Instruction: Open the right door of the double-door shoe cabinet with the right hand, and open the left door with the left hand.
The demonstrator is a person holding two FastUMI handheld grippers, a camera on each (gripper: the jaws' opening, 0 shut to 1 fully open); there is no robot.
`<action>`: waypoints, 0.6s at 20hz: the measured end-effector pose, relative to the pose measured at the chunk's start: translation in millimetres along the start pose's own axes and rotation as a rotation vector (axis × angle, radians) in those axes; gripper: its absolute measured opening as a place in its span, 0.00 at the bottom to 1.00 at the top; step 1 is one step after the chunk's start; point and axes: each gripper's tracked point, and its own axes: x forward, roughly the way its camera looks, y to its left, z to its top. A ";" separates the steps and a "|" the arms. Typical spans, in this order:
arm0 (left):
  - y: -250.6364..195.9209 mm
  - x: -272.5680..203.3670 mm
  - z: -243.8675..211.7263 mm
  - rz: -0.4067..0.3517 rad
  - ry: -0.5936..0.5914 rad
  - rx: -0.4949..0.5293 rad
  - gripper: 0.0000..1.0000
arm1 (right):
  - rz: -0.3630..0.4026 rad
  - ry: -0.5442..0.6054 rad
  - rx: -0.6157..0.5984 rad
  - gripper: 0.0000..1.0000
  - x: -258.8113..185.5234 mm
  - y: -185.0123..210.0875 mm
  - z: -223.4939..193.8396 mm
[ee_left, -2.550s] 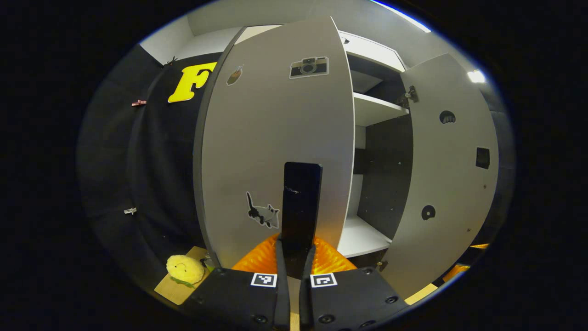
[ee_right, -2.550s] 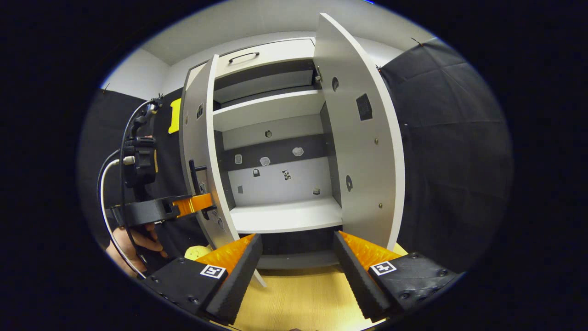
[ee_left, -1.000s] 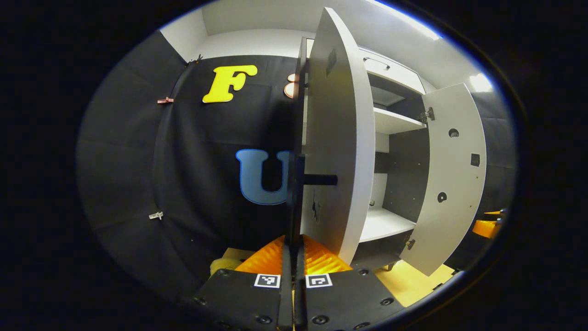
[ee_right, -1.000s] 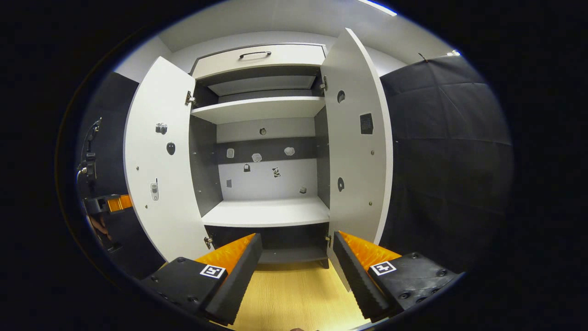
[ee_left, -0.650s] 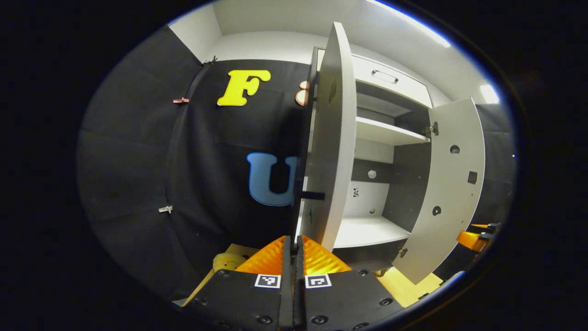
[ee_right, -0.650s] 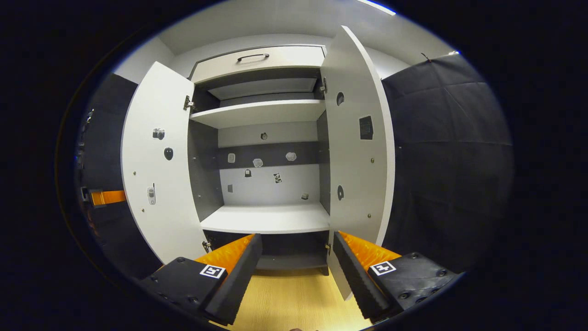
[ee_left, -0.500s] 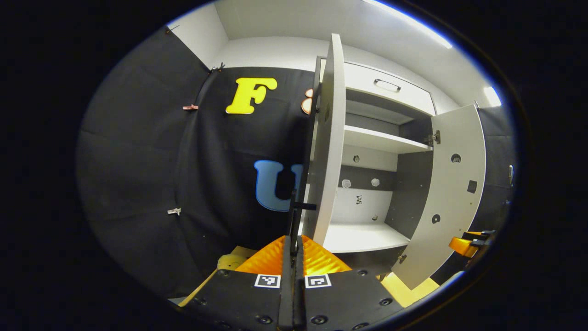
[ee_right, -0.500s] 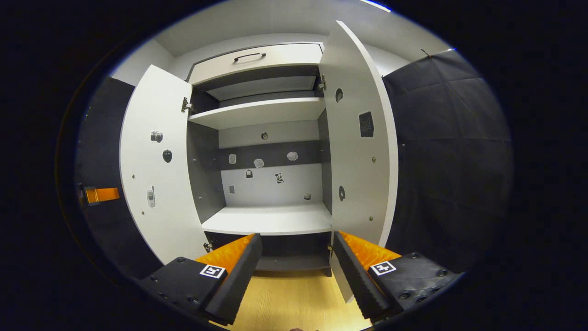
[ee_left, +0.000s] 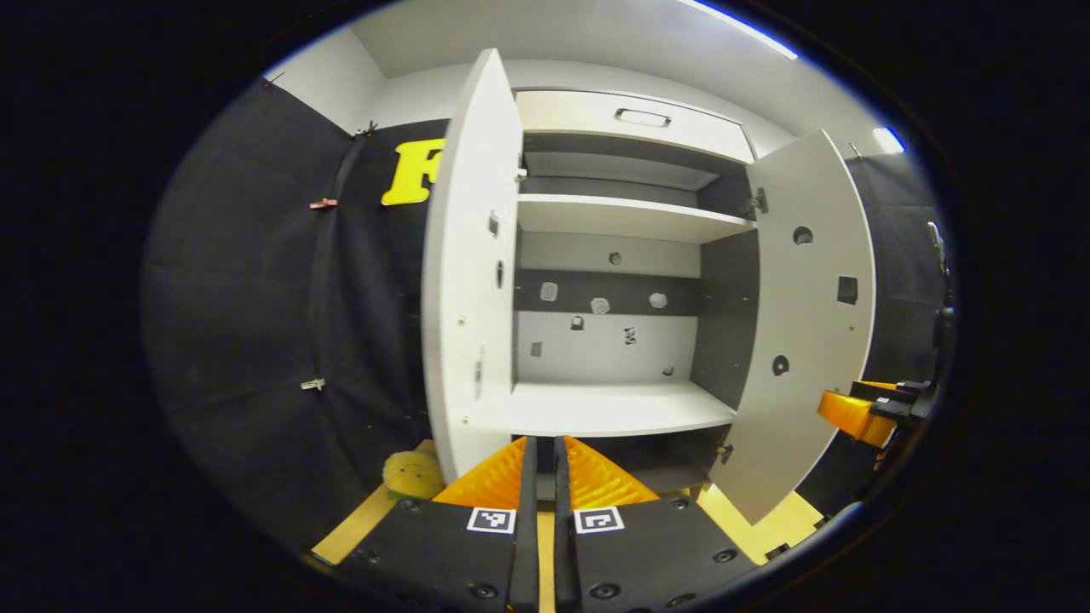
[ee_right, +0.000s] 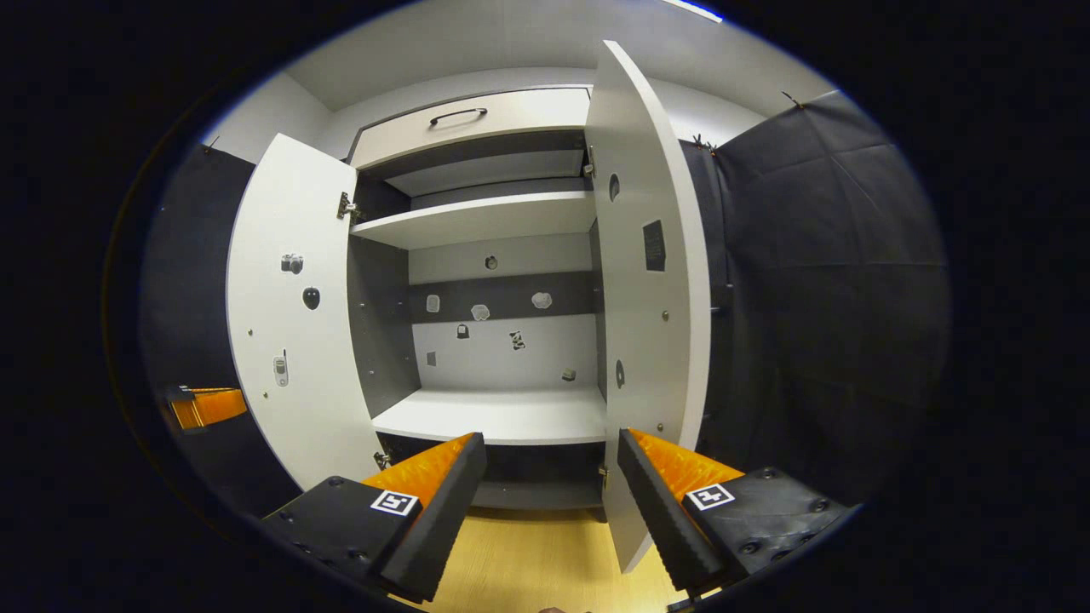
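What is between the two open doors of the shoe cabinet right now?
In the right gripper view, the left door and right door flank the cabinet's open interior: an upper shelf, a lower shelf, and small stickers on the back panel.

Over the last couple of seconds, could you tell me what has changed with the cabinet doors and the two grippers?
The left gripper, which was clamped on the left door's handle, swung the left door fully open, let go and drew back; its jaws now stand nearly closed with nothing between them. The right door stayed open, and the right gripper stayed open and empty before the shoe cabinet.
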 end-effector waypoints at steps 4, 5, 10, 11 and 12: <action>-31.6 6.7 14.2 0.001 -0.040 -0.005 0.46 | 0.002 -0.006 0.026 0.98 -5.9 -7.0 1.7; -37.7 6.9 17.5 -0.004 -0.053 -0.012 0.59 | -0.004 -0.009 0.023 0.98 -6.5 -10.4 1.5; -32.9 9.6 24.4 0.039 -0.090 -0.001 0.95 | -0.019 0.009 0.014 0.98 -9.2 -19.8 -3.6; -30.6 9.4 24.7 0.049 -0.093 -0.005 0.95 | -0.015 0.009 0.017 0.98 -10.4 -19.6 -3.1; -27.6 9.6 25.4 0.056 -0.097 -0.012 0.95 | -0.015 0.003 0.015 0.99 -11.2 -20.4 -0.8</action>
